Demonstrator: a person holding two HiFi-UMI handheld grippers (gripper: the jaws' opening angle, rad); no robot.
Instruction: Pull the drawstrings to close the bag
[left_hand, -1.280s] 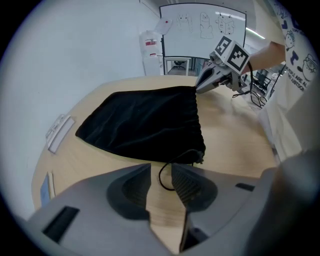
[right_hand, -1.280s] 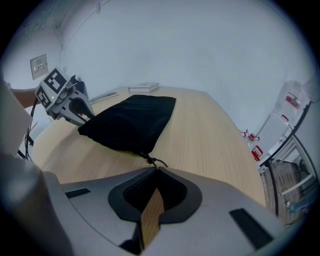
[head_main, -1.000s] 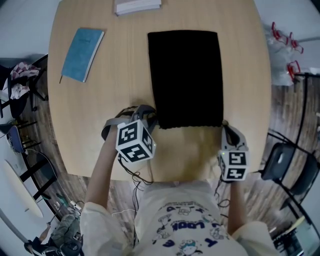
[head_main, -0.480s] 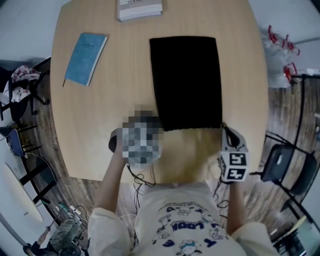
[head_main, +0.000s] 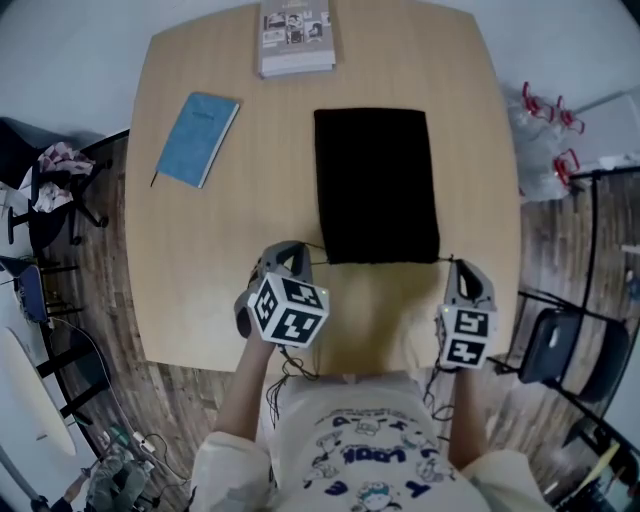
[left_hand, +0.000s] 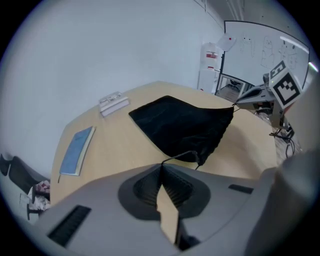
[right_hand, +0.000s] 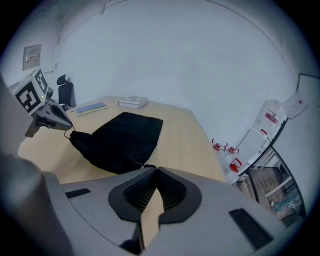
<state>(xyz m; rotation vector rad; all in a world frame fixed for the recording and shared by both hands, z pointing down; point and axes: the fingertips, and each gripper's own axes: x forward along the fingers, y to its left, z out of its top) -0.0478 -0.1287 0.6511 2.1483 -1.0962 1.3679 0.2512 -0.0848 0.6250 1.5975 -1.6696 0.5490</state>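
A black drawstring bag (head_main: 376, 184) lies flat on the round wooden table (head_main: 200, 260), its mouth toward me. My left gripper (head_main: 303, 250) sits at the near left corner of the mouth, shut on the thin black drawstring (left_hand: 180, 155) that runs from its jaw tips to the bag (left_hand: 182, 125). At the near right corner my right gripper (head_main: 451, 262) is shut on the other cord end (right_hand: 148, 166), close to the bag (right_hand: 120, 137). The bag's mouth edge is raised and puckered between the two grippers.
A blue notebook (head_main: 197, 139) lies at the table's left and a stack of books (head_main: 296, 40) at its far edge. Chairs (head_main: 560, 345) stand right of the table, and red-handled items (head_main: 545, 105) sit on the floor at the right.
My left gripper's jaws have closed at the bag's near left corner. The right gripper has stayed at the near right corner. The head view has shifted back, showing more of the table.
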